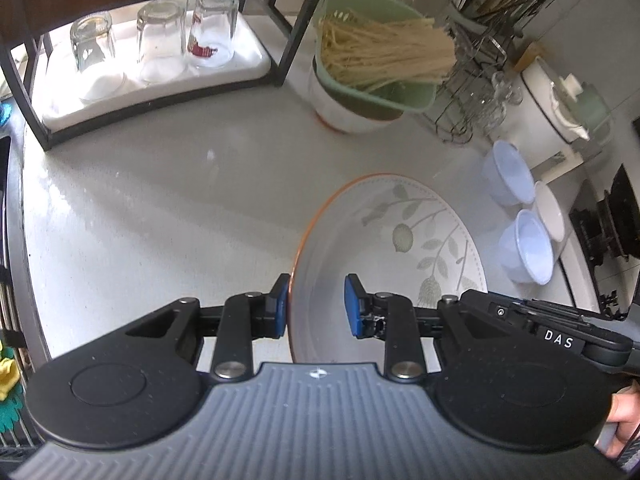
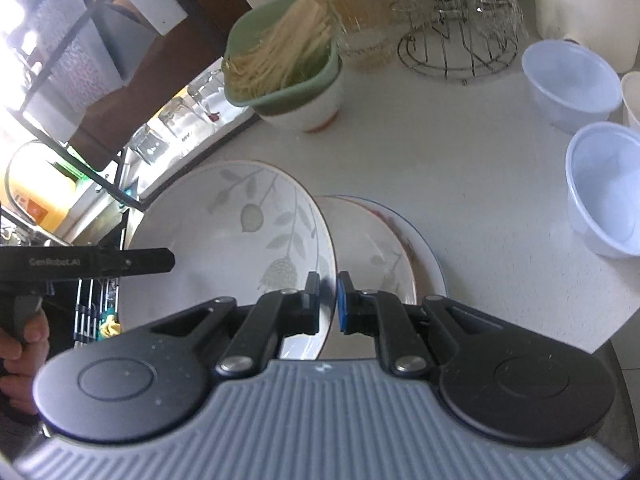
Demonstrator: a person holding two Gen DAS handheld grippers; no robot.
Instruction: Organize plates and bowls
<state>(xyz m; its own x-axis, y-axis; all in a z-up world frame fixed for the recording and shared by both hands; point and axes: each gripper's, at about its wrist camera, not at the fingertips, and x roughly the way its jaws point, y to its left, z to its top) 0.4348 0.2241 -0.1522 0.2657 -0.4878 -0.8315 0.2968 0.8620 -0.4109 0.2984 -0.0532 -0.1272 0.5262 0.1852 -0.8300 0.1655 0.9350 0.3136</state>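
A white plate with a leaf pattern and orange rim (image 1: 400, 236) is held tilted above the counter. My left gripper (image 1: 316, 306) is open, its jaws on either side of the plate's left rim. My right gripper (image 2: 328, 300) is shut on the same leaf plate (image 2: 232, 236) at its right rim. Under it, two more plates (image 2: 384, 248) lie stacked on the counter. Two pale blue plastic bowls (image 2: 572, 84) (image 2: 604, 192) and a white bowl (image 1: 550, 210) stand to the right.
A green basket of dry noodles (image 1: 376, 52) sits on a white bowl at the back. A black rack with upturned glasses (image 1: 156, 40) stands back left. A wire glass stand (image 2: 456, 40) and a white pot (image 1: 560, 100) are back right.
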